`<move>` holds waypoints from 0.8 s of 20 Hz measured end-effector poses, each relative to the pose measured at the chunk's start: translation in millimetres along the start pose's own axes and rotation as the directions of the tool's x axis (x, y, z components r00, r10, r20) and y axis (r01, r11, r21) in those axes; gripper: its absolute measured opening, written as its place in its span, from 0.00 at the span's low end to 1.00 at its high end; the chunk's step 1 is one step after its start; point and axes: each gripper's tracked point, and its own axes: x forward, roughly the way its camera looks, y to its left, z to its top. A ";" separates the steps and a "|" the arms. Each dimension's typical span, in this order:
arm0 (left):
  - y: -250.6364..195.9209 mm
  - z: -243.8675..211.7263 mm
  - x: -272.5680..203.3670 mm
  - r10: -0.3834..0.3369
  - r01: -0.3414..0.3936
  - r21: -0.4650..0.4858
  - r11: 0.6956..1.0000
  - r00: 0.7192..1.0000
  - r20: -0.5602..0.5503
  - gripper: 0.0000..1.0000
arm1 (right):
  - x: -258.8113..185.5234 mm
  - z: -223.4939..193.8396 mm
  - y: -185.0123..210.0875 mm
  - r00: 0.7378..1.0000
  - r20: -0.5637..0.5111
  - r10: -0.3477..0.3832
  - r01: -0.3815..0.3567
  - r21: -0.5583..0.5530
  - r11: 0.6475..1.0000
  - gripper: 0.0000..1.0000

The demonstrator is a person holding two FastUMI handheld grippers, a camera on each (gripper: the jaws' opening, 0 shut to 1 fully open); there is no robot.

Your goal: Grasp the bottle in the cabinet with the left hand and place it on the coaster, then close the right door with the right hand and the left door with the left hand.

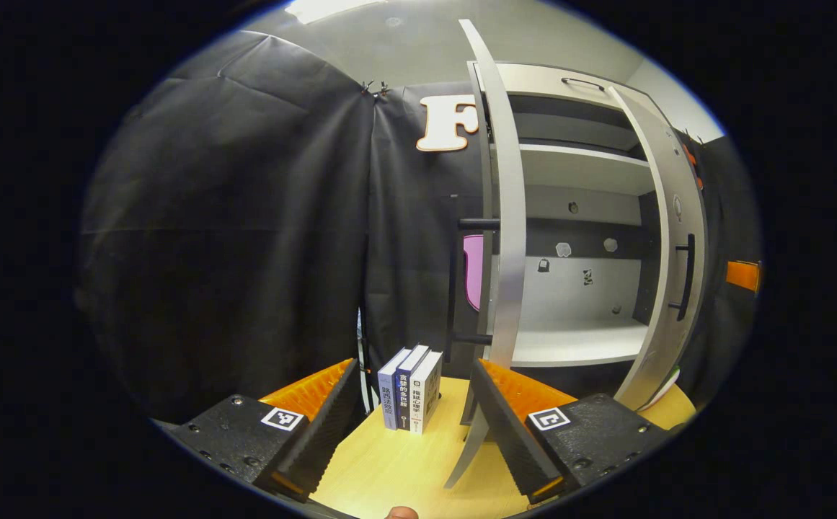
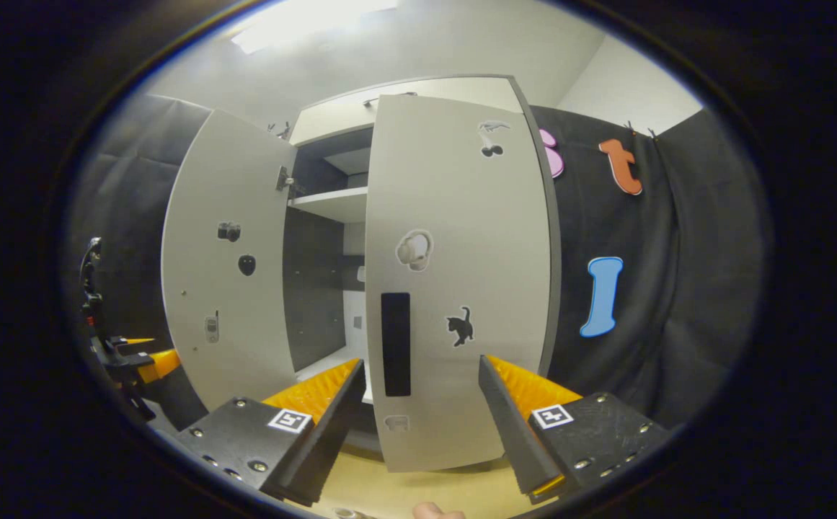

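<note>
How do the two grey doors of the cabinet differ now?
In the right gripper view, the grey left door stands wide open, while the grey right door is nearer to closed. The right door shows a black handle and a cat sticker; the left door shows smaller stickers. Both are flat grey panels.

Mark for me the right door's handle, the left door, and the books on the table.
right door handle (image 2: 396, 344): right gripper view, middle of the dark vertical bar.
left door (image 2: 227, 288): right gripper view, flat inner face of the open panel.
books (image 1: 412, 397): left gripper view, spine of the middle book.
</note>
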 end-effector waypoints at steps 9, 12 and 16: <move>-1.6 -1.1 4.4 -0.044 0.045 -0.010 0.999 0.999 0.007 0.95 | 16.7 -3.4 22.0 0.999 0.015 0.049 -0.049 0.003 0.999 0.93; -2.4 -1.2 4.2 -0.046 0.046 -0.012 0.999 0.999 0.008 0.94 | 20.6 -8.4 27.7 0.998 0.004 0.063 -0.064 0.017 0.998 0.95; -3.0 -0.9 3.8 -0.050 0.050 -0.007 0.999 0.999 0.007 0.94 | 20.4 -9.3 28.2 0.997 0.002 0.071 -0.071 0.018 0.997 0.95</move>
